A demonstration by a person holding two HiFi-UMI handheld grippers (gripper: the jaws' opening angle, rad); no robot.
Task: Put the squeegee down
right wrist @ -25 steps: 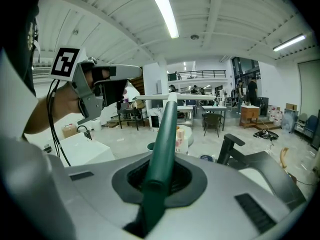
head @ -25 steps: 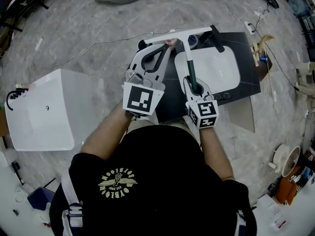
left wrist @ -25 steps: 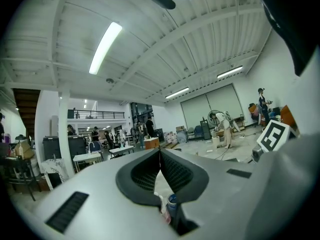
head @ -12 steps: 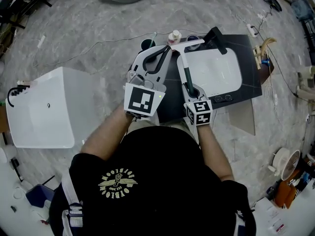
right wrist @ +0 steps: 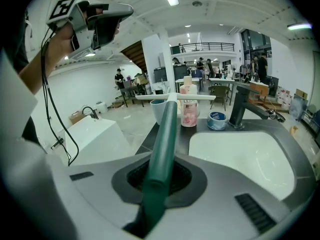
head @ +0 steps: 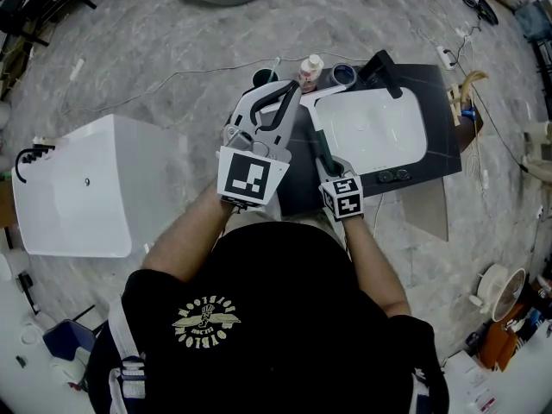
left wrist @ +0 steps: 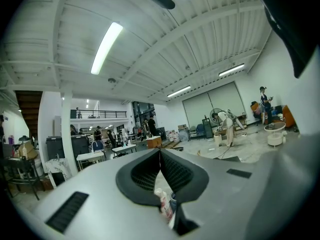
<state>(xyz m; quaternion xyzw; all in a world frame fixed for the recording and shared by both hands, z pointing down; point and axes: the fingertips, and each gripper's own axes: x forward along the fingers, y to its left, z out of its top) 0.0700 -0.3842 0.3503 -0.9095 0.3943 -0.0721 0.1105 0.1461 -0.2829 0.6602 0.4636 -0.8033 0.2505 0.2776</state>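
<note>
Not yet down: the right tongs (right wrist: 159,178) clamp the green handle of the squeegee (head: 316,119) over the table (head: 297,181) just left of the sink (head: 416,103); the left tongs (left wrist: 161,170) are closed, empty.

A grey marbled stone floor (head: 155,50) fills the top of the head view, with a white boxy cabinet (head: 78,188) standing at its left. Overhead, long fluorescent tube lights (left wrist: 106,48) hang from a white ribbed ceiling (left wrist: 200,29). A railed mezzanine balcony (left wrist: 100,114) shows mid-left in the left gripper view.
</note>
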